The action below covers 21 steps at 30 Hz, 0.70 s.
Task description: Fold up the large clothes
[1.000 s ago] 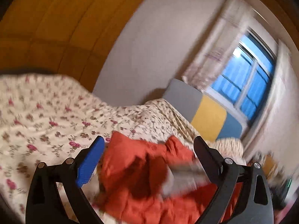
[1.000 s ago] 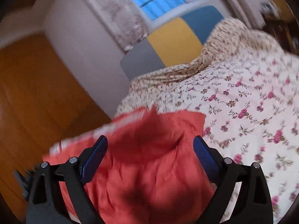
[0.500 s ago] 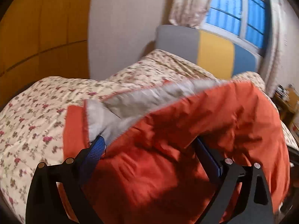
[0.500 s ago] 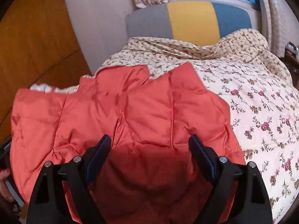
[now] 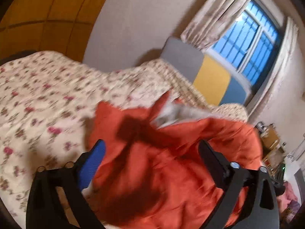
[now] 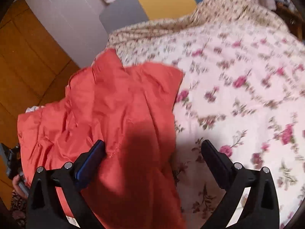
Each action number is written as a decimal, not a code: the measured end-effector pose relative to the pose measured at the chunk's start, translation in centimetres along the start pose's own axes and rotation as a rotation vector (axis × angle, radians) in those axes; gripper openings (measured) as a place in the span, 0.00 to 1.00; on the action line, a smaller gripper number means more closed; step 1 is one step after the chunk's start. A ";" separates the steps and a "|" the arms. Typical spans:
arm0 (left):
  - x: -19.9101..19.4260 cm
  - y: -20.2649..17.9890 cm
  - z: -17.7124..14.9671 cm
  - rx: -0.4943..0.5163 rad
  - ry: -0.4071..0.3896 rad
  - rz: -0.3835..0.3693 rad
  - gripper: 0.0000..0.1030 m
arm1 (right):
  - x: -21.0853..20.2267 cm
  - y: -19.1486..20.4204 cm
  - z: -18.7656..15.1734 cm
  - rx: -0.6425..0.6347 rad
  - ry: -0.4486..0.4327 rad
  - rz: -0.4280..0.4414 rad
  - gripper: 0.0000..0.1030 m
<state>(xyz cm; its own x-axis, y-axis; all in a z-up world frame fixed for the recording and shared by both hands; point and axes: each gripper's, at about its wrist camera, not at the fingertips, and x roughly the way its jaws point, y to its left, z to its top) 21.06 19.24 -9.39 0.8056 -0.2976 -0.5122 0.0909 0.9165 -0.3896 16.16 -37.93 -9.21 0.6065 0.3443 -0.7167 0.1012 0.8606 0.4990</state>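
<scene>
While both sets of jaws are swinging wider apart, a puffy orange-red quilted jacket (image 5: 171, 171) with pale grey lining lies rumpled on the cream quilt printed with pink roses (image 6: 238, 95). Neither the left gripper (image 5: 150, 148) nor the right gripper (image 6: 152, 148) presses its pads on the jacket, though the fabric lies between each pair.

Floral-quilted bed (image 6: 238, 87), orange padded jacket (image 6: 114, 105) lying rumpled on it
</scene>
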 end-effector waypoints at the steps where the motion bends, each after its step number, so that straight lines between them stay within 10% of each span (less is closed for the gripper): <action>1: 0.5 0.4 -0.3 0.012 0.036 0.016 0.97 | 0.5 -0.2 0.0 0.013 0.011 0.021 0.98; 7: 4.6 1.9 -3.2 0.000 0.215 0.021 0.97 | 2.6 -0.5 1.0 0.058 0.055 0.165 0.95; 9: 5.4 2.1 -3.5 -0.078 0.222 -0.027 0.91 | 2.7 0.0 0.8 0.057 0.073 0.199 0.64; 12: 5.3 0.7 -3.9 -0.018 0.235 -0.015 0.68 | 3.0 0.5 0.8 0.071 0.084 0.234 0.44; 16: 3.9 0.2 -4.2 0.020 0.263 -0.048 0.45 | 1.6 0.4 -0.3 0.061 0.085 0.263 0.36; 21: 1.1 -0.4 -5.6 0.043 0.284 -0.065 0.44 | 0.3 0.4 -1.4 0.054 0.091 0.260 0.35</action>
<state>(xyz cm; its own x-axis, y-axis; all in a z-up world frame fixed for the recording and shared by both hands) 18.60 17.06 -14.05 0.6015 -0.4136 -0.6835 0.1670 0.9017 -0.3987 15.24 -36.97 -9.89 0.5441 0.5857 -0.6007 -0.0055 0.7184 0.6956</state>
